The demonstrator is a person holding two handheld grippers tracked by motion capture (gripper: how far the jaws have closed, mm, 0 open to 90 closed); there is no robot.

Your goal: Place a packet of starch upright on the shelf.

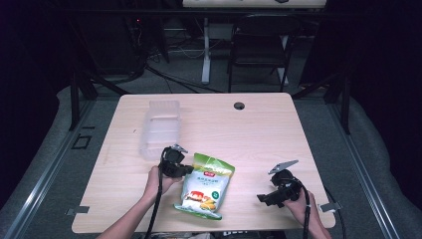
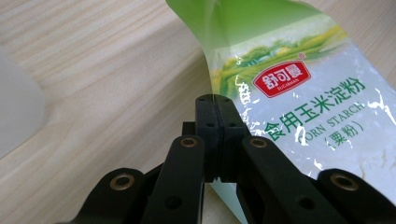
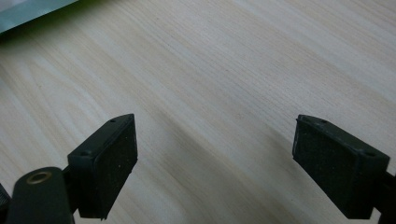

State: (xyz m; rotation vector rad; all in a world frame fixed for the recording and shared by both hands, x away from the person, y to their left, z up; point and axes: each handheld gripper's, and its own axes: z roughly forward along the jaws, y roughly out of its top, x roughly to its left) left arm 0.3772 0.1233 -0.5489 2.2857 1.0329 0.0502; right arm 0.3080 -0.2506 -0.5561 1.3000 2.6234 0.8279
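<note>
Jaws of the left gripper are pinched tight on the thin left edge of the starch bag, which lies flat on the table near the front edge, just right of the left hand; an edge grip suits a flat pouch that offers no bulk to clamp. The right gripper rests low over bare wood to the right, well apart from the bag, jaws spread wide and empty, probably held ready to assist. A clear plastic box stands just behind the left gripper, a likely destination for the bag.
</note>
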